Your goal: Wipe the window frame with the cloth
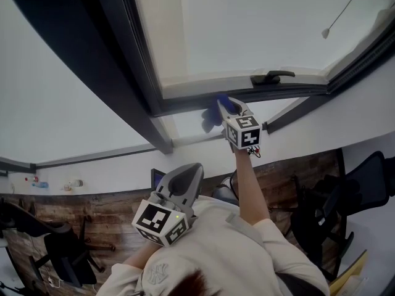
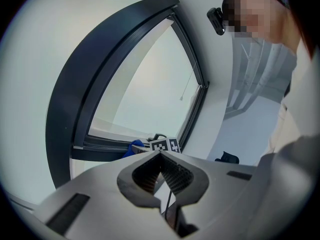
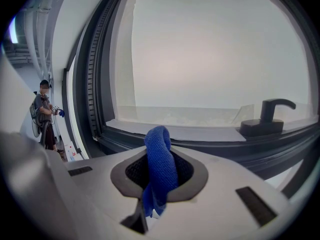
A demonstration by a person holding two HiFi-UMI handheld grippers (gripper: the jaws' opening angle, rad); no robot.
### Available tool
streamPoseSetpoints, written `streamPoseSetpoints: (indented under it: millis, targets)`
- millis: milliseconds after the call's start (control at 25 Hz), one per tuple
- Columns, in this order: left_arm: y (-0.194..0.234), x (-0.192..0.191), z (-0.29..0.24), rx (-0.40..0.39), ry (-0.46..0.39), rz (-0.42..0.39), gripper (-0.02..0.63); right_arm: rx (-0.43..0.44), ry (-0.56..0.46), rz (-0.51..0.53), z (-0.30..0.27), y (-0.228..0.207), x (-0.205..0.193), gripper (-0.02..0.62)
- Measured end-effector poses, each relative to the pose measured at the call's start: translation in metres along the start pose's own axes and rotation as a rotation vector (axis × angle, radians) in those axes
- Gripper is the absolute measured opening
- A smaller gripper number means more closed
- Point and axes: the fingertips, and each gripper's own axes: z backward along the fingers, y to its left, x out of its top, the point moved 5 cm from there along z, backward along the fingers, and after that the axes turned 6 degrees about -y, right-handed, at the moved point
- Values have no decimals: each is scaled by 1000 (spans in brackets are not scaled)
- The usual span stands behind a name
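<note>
My right gripper [image 1: 226, 106] is raised to the lower rail of the dark window frame [image 1: 185, 106]. It is shut on a blue cloth [image 1: 213, 115], which bunches at the rail. In the right gripper view the cloth [image 3: 159, 164] stands up between the jaws, just short of the frame's bottom rail [image 3: 200, 145]. My left gripper [image 1: 186, 176] hangs low near the person's chest, shut and empty. The left gripper [image 2: 160, 154] looks up at the frame [image 2: 65, 109], where the cloth [image 2: 134, 147] shows as a small blue patch.
A black window handle [image 1: 271, 76] sits on the rail just right of the cloth, and it appears again as the handle [image 3: 267, 116]. A blind cord pull [image 1: 325, 33] hangs over the pane. Office chairs [image 1: 68, 251] stand on the wooden floor below. Another person [image 3: 44, 115] stands far off.
</note>
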Motion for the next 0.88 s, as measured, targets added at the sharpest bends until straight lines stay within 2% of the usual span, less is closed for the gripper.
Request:
streamPoseSetpoints:
  millis: [880]
  targets:
    - [-12, -6, -21, 15, 11, 13, 6, -21, -14, -21, 13, -32, -3, 54]
